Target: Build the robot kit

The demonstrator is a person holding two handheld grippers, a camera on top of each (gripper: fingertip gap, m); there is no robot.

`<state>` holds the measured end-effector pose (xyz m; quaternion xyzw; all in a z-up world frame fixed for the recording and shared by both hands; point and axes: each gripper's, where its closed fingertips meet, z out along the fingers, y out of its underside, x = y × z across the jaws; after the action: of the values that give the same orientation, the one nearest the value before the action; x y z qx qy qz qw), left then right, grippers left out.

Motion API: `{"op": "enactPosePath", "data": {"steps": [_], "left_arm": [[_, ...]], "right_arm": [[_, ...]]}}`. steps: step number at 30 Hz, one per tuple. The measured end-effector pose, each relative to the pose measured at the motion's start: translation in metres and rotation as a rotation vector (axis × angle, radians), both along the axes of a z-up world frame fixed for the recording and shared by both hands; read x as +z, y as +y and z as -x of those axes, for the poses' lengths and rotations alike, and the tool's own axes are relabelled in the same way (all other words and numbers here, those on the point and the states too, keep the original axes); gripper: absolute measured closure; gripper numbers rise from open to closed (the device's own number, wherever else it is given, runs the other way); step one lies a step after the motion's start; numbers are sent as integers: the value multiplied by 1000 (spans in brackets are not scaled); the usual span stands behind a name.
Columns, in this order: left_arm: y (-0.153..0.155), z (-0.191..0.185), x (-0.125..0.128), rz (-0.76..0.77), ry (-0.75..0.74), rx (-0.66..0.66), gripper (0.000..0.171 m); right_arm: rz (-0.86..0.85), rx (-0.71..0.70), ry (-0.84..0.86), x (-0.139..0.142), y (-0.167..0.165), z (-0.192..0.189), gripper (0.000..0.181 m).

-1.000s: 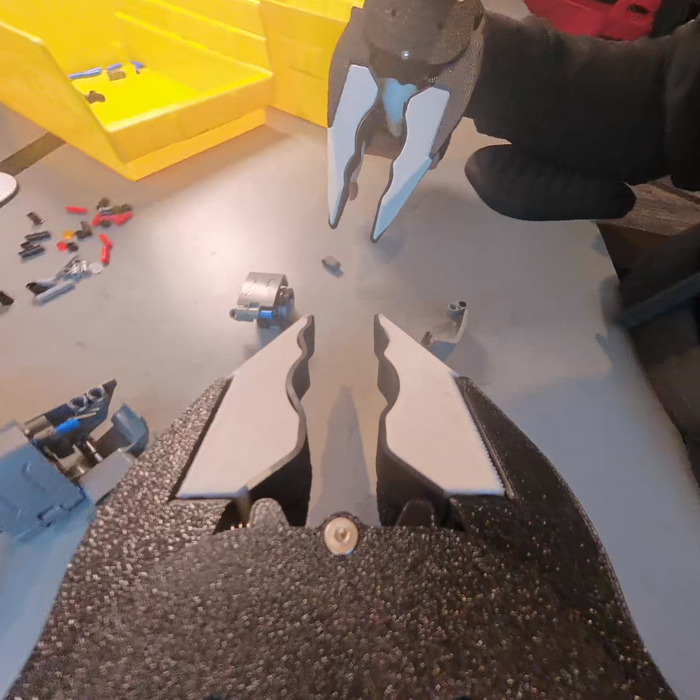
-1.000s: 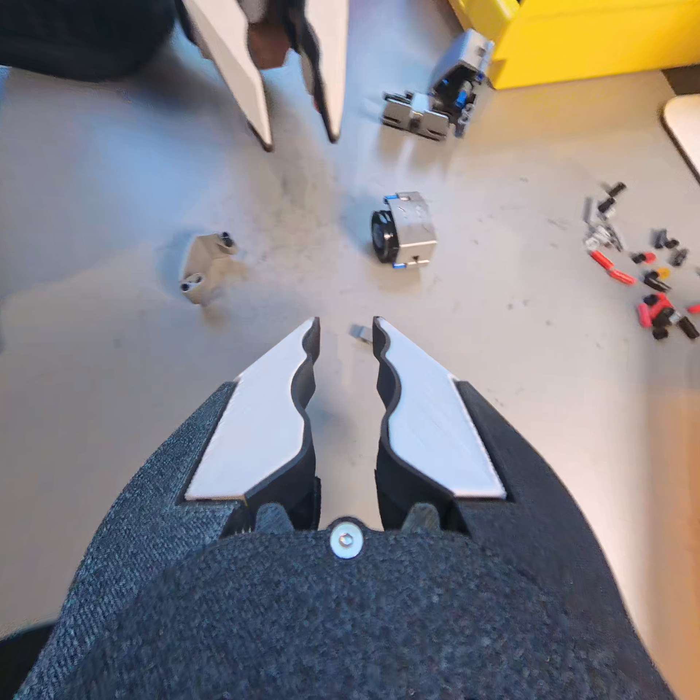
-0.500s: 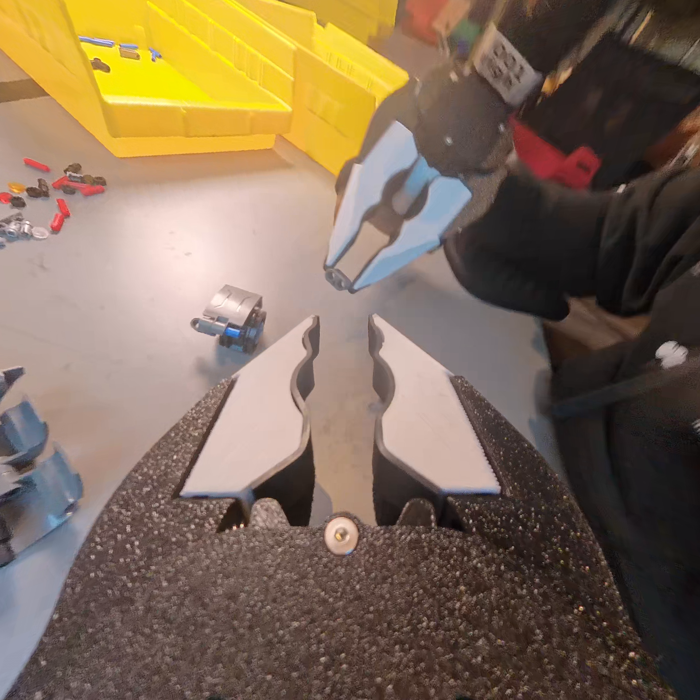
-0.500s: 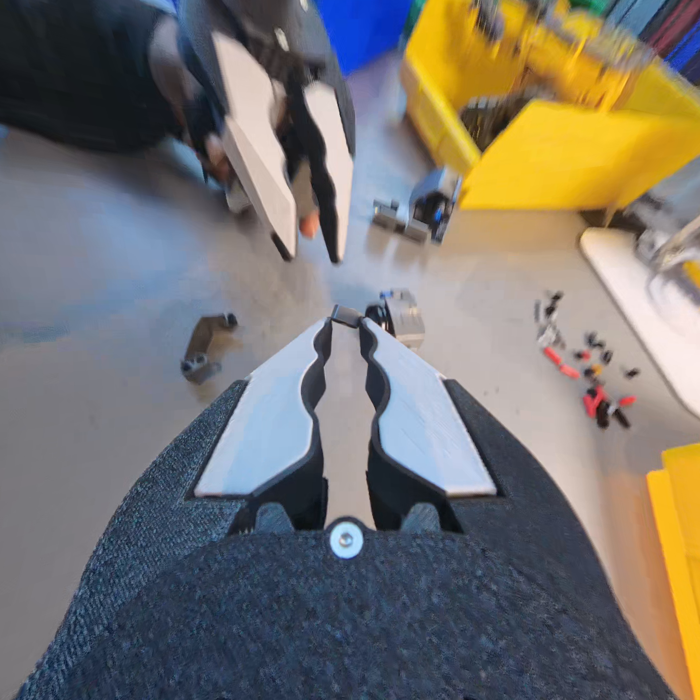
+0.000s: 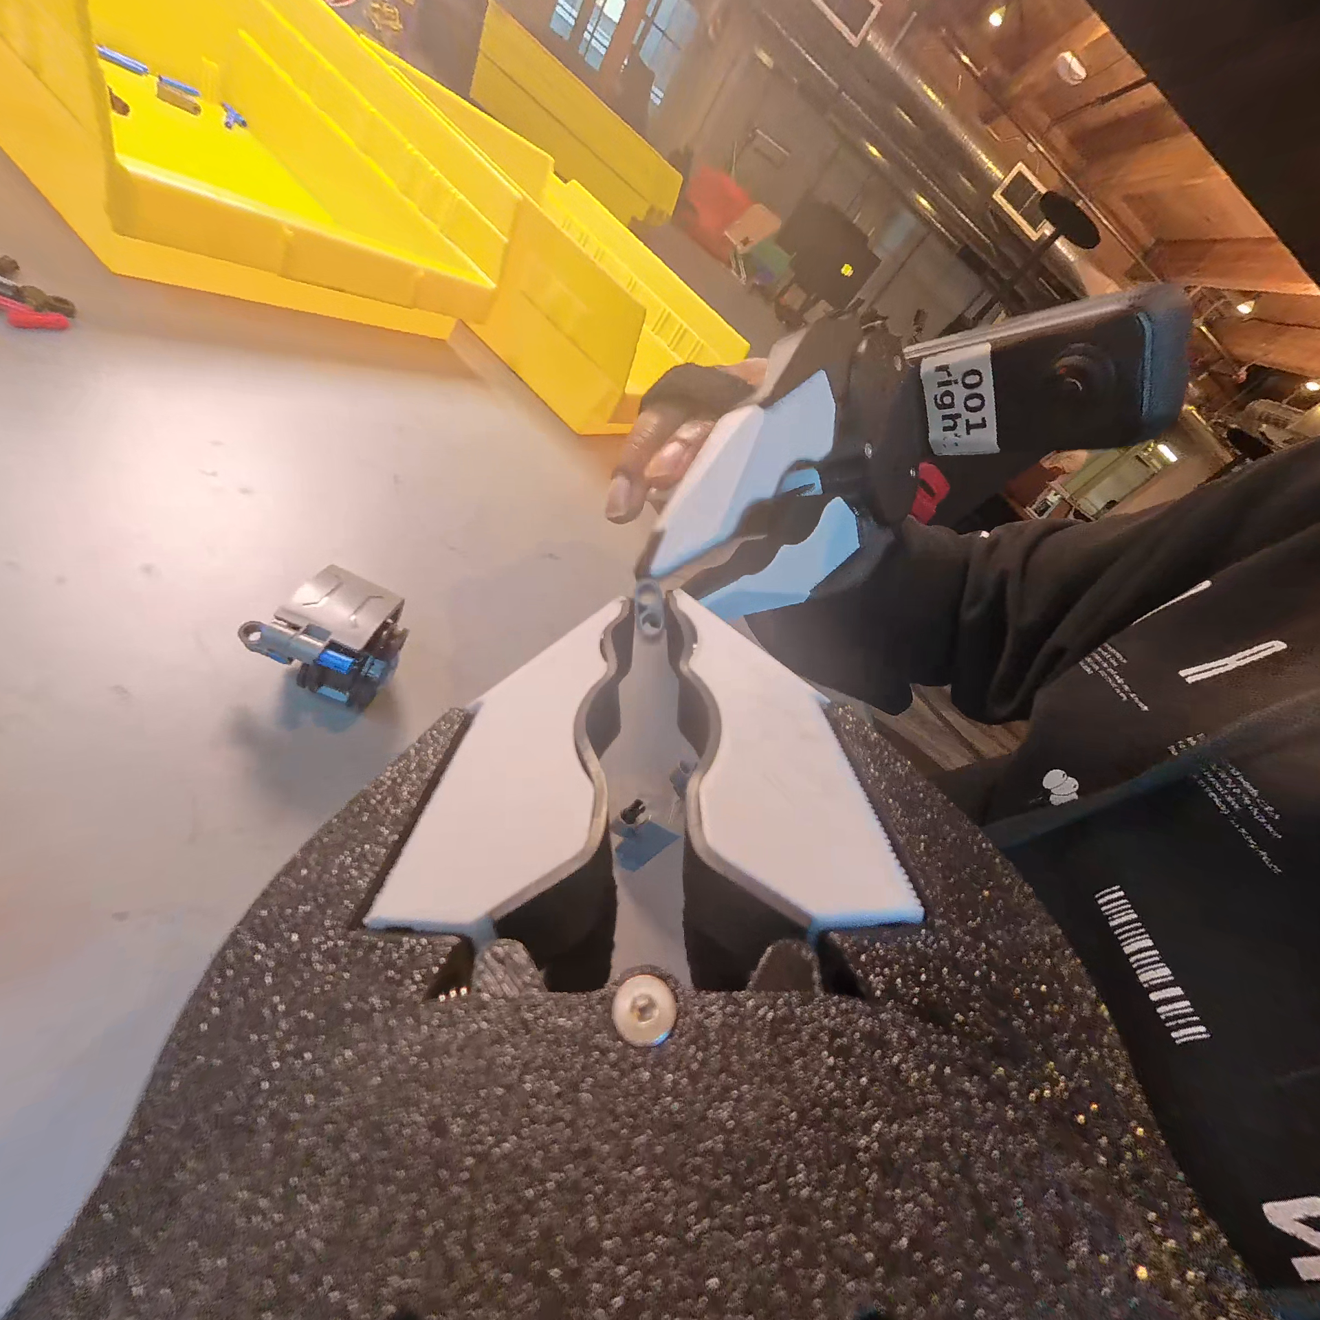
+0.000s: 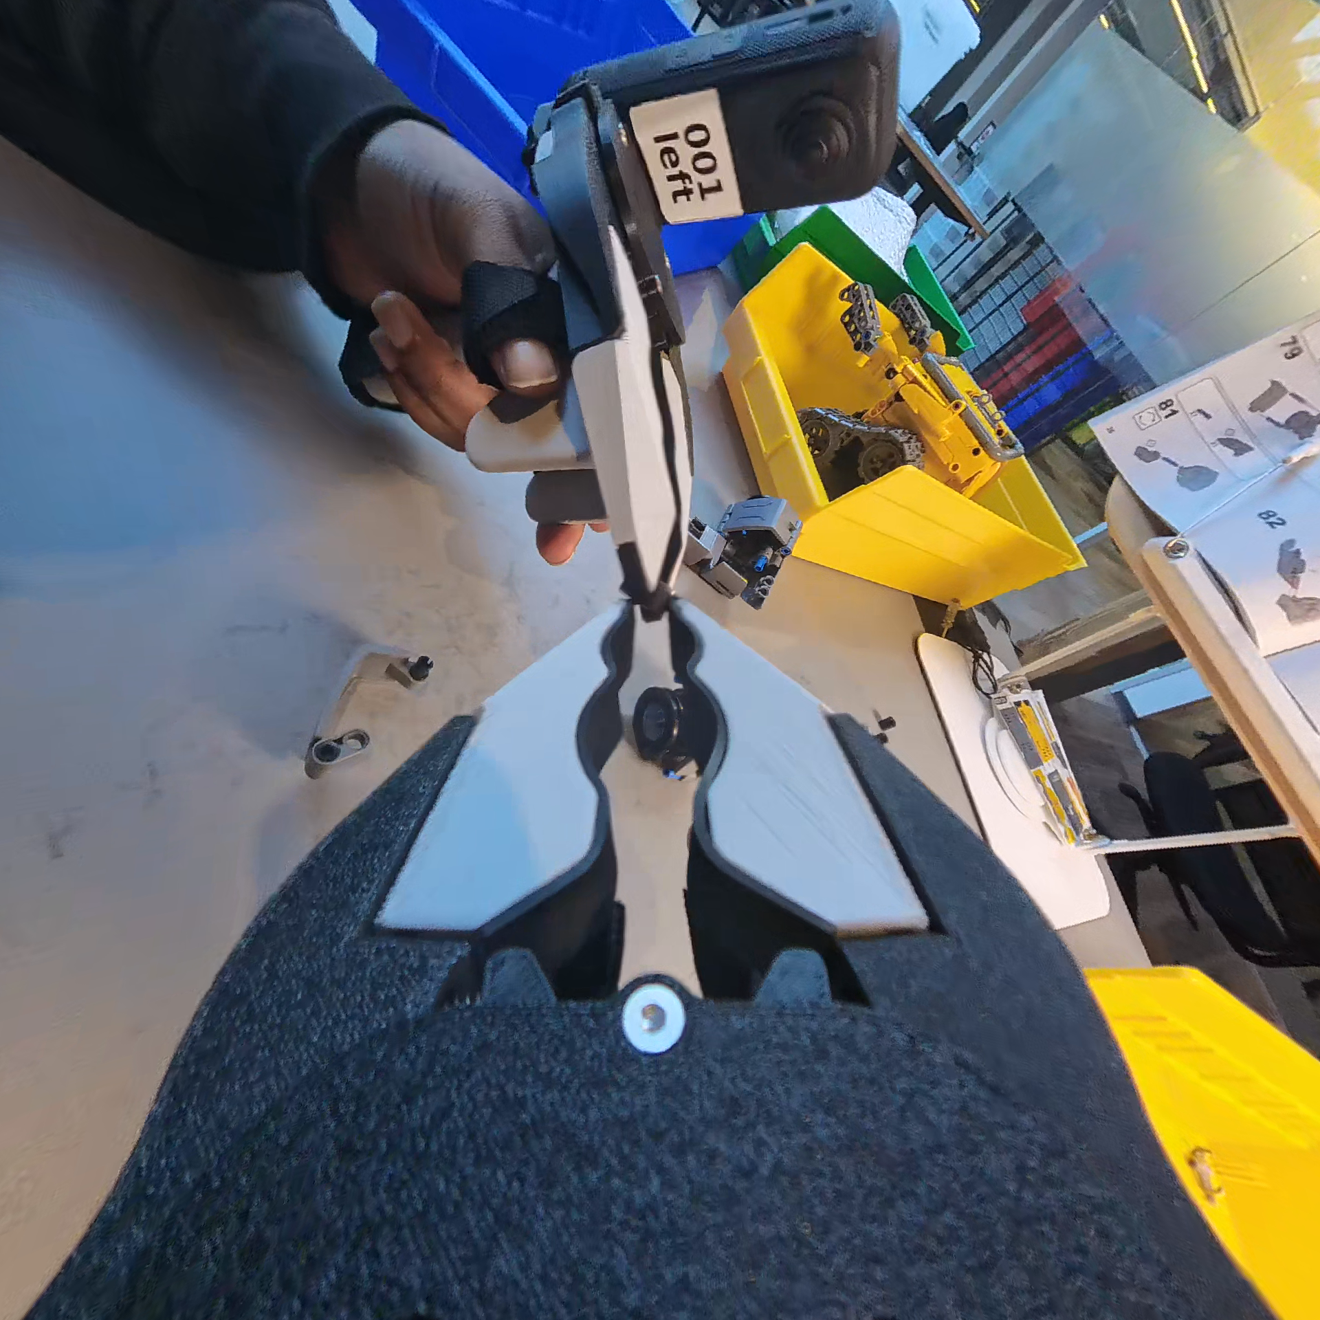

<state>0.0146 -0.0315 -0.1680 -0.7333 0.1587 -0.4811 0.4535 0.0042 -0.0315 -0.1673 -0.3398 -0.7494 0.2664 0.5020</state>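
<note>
My left gripper point(image 5: 650, 616) and my right gripper point(image 6: 648, 608) meet tip to tip above the grey table point(image 5: 178, 464). A small grey connector piece point(image 5: 648, 607) with two holes sits between the tips, and both grippers are shut on it. In the left wrist view the right gripper point(image 5: 653, 571) comes in from the upper right. In the right wrist view the left gripper point(image 6: 646, 589) comes down from above, with the connector point(image 6: 651, 608) showing dark at the tips. A hand holds each gripper.
A grey wheel assembly point(image 5: 328, 643) lies on the table left of the tips, its black wheel point(image 6: 657, 721) showing between the right fingers. A bent grey beam point(image 6: 357, 707), another grey assembly point(image 6: 743, 543), yellow bins point(image 5: 286, 178) point(image 6: 893, 514), loose pins point(image 5: 28, 307) and an instruction booklet point(image 6: 1228, 464) are around.
The right gripper closed on the small connector on the table and lifted it. Both grippers rose and came together, and the left gripper closed on the same piece.
</note>
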Motion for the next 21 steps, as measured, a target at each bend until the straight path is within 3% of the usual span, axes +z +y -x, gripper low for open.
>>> {"op": "enactPosePath", "data": {"steps": [1, 6, 12, 21], "left_arm": [[1, 2, 0, 8, -4, 6, 164], [5, 11, -5, 28, 20, 40, 164], [1, 9, 3, 40, -56, 4, 164], [-4, 1, 8, 62, -130, -43, 164]], "right_arm": [[-23, 3, -2, -2, 0, 0, 181], [-14, -13, 39, 3, 4, 0, 181], [49, -3, 53, 6, -1, 2, 165], [29, -12, 64, 2, -4, 8, 171]]}}
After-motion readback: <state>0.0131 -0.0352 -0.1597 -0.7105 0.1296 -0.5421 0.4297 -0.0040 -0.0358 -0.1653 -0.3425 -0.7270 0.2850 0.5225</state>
